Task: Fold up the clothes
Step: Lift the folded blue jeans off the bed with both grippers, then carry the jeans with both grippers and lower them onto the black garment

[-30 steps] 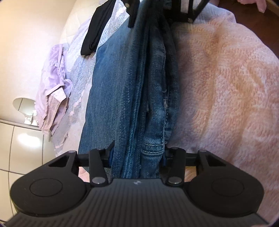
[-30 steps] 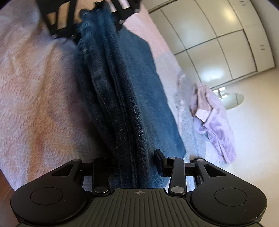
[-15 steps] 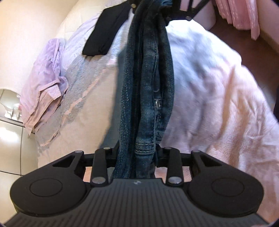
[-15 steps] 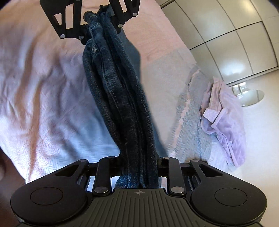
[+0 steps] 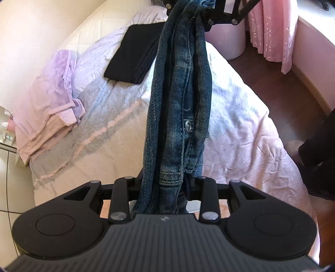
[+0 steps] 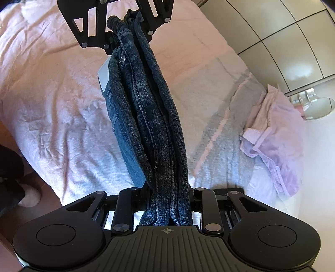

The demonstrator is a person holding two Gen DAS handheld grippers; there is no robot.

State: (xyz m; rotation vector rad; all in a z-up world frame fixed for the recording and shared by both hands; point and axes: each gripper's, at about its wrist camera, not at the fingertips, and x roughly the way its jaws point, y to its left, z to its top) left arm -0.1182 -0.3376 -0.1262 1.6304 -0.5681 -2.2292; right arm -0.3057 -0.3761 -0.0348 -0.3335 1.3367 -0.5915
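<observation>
A pair of dark blue jeans [image 5: 178,108] is stretched taut between my two grippers, high above the bed. My left gripper [image 5: 163,184] is shut on one end of the bunched waistband. My right gripper [image 6: 167,196] is shut on the other end of the jeans [image 6: 150,125]. Each view shows the other gripper at the top, the right gripper [image 5: 209,12] and the left gripper [image 6: 123,27], clamped on the denim. The rest of the jeans hangs below, mostly hidden.
The bed [image 5: 240,117] has a pink-white cover and a grey striped blanket [image 5: 94,125]. A folded black garment [image 5: 136,54] and a lilac garment [image 5: 46,100] lie on it. Wardrobe doors [image 6: 282,41], pink curtains [image 5: 270,27] and wooden floor [image 5: 293,79] surround it.
Both grippers have lifted the jeans well up off the bed. The denim that lay spread on the cover now hangs bunched between them, and more of the room shows.
</observation>
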